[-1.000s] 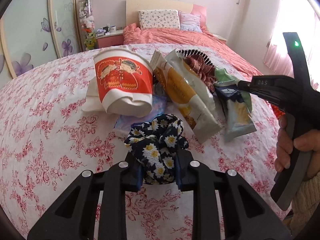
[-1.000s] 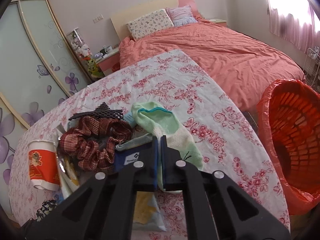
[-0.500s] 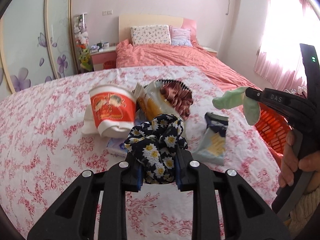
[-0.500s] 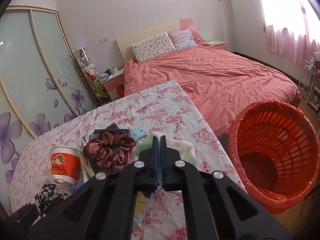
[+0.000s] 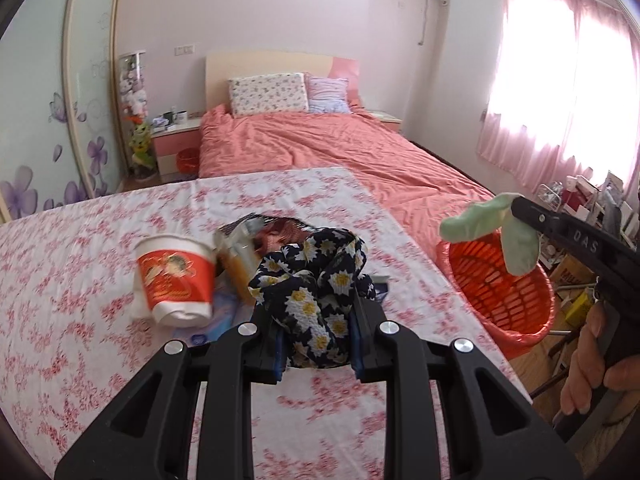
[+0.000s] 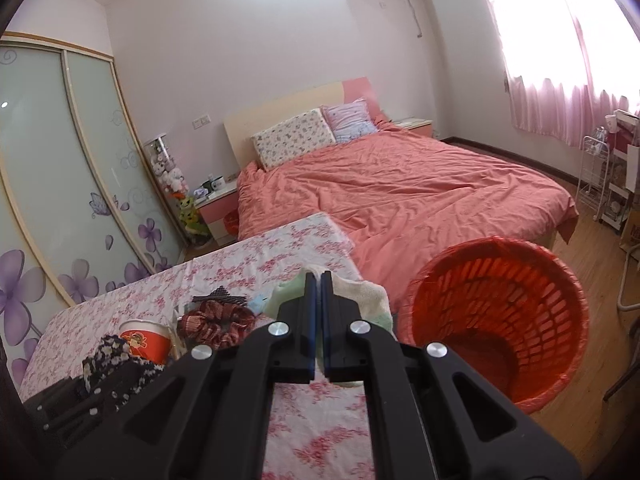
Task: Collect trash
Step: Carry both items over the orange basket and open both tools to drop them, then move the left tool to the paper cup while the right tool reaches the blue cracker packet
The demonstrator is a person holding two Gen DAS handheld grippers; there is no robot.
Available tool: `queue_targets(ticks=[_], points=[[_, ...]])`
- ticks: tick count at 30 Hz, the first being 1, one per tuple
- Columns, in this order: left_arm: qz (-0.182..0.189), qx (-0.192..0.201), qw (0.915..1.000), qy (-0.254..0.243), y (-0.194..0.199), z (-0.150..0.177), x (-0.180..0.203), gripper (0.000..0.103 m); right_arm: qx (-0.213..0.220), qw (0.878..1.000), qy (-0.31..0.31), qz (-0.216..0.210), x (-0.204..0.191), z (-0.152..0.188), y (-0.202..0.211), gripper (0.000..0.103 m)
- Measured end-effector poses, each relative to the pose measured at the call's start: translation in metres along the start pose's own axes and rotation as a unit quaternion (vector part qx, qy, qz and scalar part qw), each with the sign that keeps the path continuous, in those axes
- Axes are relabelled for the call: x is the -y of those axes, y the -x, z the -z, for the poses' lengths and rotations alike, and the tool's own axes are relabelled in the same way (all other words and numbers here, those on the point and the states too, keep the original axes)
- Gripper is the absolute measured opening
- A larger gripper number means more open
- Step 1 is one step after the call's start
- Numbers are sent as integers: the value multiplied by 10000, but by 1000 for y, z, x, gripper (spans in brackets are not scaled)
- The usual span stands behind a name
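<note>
Now, left gripper (image 5: 318, 322): jaws pinch a dark scrunchie with daisy print (image 5: 316, 284), which bulges up between the two fingers and is carried clear of the cloth below.
Right gripper (image 6: 316, 320): jaws pressed nearly together on a pale green sock (image 5: 486, 226); in the left wrist view the sock droops in two lobes from the tip, out past the table's right edge and over the near rim of the basket.
Right hand (image 5: 592, 364): fingers wrapped around the gripper's handle at the right edge of the left wrist view.
Orange basket (image 6: 500, 312): stands on the wooden floor just beside the table's right edge, mouth open, lined with an orange bag.
Table (image 5: 72, 264): covered with a white cloth printed with red flowers.
Paper cup (image 5: 176, 280): red and white, lying tilted on the cloth, left of the left gripper.
Pile beside the cup: a yellow snack wrapper (image 5: 238, 268) and a red checked scrunchie (image 6: 216, 322) with a black mesh piece behind it.
Background: a bed (image 6: 400, 200) with a coral cover and two pillows, beyond the table.
</note>
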State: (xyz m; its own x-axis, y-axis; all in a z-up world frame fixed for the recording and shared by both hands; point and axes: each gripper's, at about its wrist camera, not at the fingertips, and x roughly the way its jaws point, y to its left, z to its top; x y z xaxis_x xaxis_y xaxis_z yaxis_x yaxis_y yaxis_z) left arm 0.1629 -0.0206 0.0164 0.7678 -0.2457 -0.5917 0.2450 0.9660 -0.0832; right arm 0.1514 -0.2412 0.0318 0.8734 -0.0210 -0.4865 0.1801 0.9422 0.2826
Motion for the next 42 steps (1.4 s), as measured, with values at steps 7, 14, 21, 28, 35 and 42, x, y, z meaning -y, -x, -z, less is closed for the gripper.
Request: queue_targets(ticks=[7, 14, 21, 28, 35, 42], points=[[523, -20, 9983, -241, -16, -12, 46, 24, 194, 9986, -279, 413, 45, -5, 18, 4], [1106, -62, 9922, -568, -43, -25, 103, 24, 425, 9945, -604, 740, 92, -11, 27, 4], [1522, -235, 9848, -797, -74, -31, 146, 24, 631, 9906, -826, 889, 126, -18, 24, 4], [1760, -350, 9789, -978, -90, -34, 181, 24, 751, 9876, -994, 952, 153, -22, 20, 4], [1513, -450, 9809, -1141, -109, -33, 197, 59, 598, 9854, -1321, 887, 181, -25, -7, 12], [1049, -551, 9882, -966, -107, -29, 169, 70, 484, 9847, -1194, 1173, 177, -12, -9, 45]])
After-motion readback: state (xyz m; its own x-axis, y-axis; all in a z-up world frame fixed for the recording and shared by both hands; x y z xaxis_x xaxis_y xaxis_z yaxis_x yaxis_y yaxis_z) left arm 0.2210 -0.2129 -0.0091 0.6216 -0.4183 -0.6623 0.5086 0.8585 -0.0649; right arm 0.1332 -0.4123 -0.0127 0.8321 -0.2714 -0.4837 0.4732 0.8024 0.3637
